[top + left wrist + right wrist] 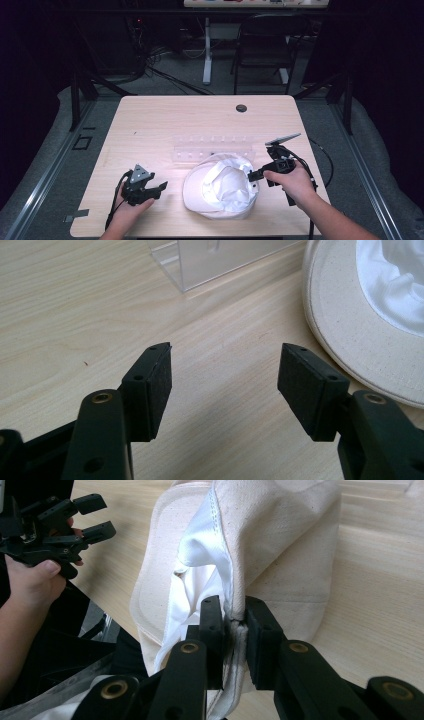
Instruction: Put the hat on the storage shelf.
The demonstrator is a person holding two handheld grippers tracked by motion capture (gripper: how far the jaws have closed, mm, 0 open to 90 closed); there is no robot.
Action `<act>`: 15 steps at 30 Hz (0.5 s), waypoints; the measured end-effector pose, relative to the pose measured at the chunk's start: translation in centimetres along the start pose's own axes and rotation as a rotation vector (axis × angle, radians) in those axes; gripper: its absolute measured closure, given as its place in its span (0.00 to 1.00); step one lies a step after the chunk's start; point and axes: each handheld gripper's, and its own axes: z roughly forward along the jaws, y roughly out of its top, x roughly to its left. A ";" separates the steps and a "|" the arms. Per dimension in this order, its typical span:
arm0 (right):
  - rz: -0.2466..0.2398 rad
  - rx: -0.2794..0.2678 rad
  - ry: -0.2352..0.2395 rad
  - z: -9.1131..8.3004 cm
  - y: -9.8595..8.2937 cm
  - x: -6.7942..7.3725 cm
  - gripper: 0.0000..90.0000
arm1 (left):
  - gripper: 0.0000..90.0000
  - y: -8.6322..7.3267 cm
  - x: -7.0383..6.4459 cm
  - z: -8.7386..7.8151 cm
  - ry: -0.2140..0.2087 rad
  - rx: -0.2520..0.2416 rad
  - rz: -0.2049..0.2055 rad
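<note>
The hat (220,187) lies near the front middle of the worktop (165,120), between the two hands, crown down so its white lining faces up. The right gripper (256,174) is the one on it: its jaws are clenched on the hat's right edge, pinching the seam where cream canvas meets lining, and that edge looks lifted off the wood. The left gripper (159,189) sits just left of the hat, jaws released with bare wood between them; the brim lies to their right, close but apart. Any second grasp would likely fall to the left, reaching rightward. A clear rack (212,148) stands just beyond the hat.
</note>
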 end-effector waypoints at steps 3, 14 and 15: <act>0.002 0.000 0.003 0.0 0.0 0.1 0.90 | 0.43 0.0 0.0 0.0 0.000 0.000 0.001; 0.092 -0.009 0.051 -0.2 0.1 -0.1 0.89 | 0.43 0.0 0.0 0.0 0.002 -0.001 0.000; 0.092 -0.009 0.051 -0.2 0.1 -0.1 0.89 | 0.43 0.0 0.0 0.0 0.002 -0.001 0.000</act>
